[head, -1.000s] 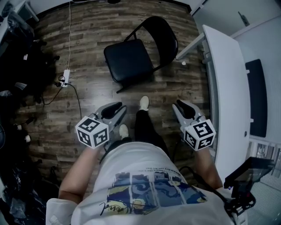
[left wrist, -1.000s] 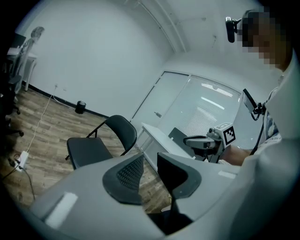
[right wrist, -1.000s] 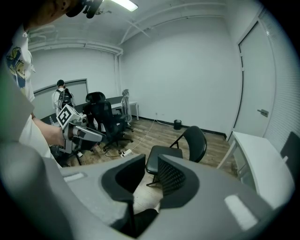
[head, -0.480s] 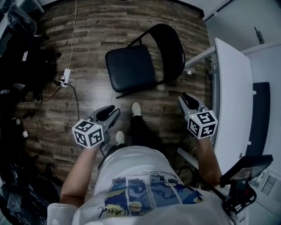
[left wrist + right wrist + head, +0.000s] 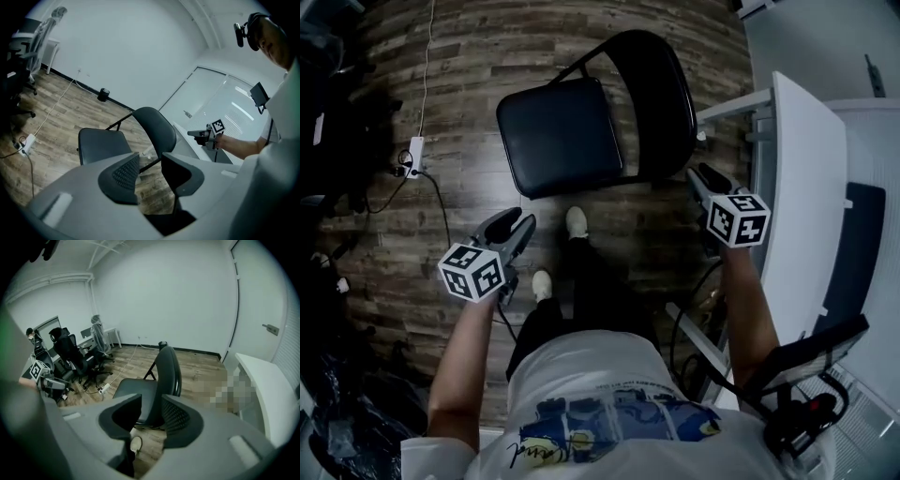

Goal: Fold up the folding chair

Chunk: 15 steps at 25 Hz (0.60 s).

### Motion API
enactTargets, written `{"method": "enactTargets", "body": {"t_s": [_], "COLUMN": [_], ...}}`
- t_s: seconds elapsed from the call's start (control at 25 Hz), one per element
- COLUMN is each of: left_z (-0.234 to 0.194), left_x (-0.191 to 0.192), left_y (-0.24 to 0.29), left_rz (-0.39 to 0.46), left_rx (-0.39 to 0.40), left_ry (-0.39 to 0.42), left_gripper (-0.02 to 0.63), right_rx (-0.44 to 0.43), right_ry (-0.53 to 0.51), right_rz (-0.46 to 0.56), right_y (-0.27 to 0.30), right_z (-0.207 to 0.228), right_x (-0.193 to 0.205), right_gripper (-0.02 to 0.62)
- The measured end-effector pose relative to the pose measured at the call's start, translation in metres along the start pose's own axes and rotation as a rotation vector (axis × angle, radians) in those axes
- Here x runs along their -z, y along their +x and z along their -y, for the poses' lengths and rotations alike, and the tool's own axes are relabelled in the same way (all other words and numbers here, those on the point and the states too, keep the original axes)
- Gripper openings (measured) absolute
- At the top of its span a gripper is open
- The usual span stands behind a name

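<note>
- Looking steeply down in the head view, a person's dark trouser legs and two pale shoes [image 5: 577, 222] stand on a wood-plank floor [image 5: 487, 56], at the 6 o'clock side of an open black folding chair [image 5: 572, 150].
- The left gripper [image 5: 516, 223] hangs at about 7 o'clock from the chair, short of it and aimed toward 1 o'clock. Its jaws stand partway apart and have just been opening. Its own view shows only floor and the distant chair through the gap, so nothing is between them.
- The right gripper [image 5: 701, 175] sits at about 4 o'clock from the chair, just beside the lower end of the backrest [image 5: 666, 94]. Whether it touches cannot be told. Its jaws are moderately apart and have just been opening, with nothing gripped. In its own view the backrest's edge lines up with the gap, farther off.
- The chair stands unfolded. Its seat [image 5: 548, 127] lies toward 9 o'clock and its backrest toward 3 o'clock, so it faces 9 o'clock, side-on to the person. Its long axis runs from 9 to 3.
- The right hand looks nearer, close to the backrest, while the left is better placed for the seat's near edge. Folding probably means bringing seat and backrest together along that 9-to-3 line.
- Farther out, a white desk [image 5: 802, 187] lies at 3 o'clock and a power strip [image 5: 415, 155] with its cable at 9 o'clock.
</note>
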<state>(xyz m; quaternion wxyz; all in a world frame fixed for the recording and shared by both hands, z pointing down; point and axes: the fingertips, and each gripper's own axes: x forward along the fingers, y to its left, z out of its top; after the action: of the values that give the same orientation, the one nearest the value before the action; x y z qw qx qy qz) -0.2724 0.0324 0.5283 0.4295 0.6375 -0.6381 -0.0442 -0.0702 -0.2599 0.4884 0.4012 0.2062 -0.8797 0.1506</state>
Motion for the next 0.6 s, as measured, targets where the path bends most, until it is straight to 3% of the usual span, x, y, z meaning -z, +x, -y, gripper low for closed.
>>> {"method": "enactTargets", "body": {"t_s": [0.36, 0.6], "left_z": [-0.083, -0.130], "left_x": [0.030, 0.059], "left_y": [0.074, 0.108], "left_rz": [-0.062, -0.076], "left_rx": [-0.072, -0.107], "left_ry": [-0.059, -0.198], "left_gripper": [0.199, 0.244], "right_rx": [0.004, -0.015], "right_ry": [0.068, 0.097], "right_rz": [-0.082, -0.110], "right_y": [0.088, 0.119], "right_z": [0.059, 0.073], "right_x": [0.013, 0.019], "right_gripper": [0.190, 0.202]}}
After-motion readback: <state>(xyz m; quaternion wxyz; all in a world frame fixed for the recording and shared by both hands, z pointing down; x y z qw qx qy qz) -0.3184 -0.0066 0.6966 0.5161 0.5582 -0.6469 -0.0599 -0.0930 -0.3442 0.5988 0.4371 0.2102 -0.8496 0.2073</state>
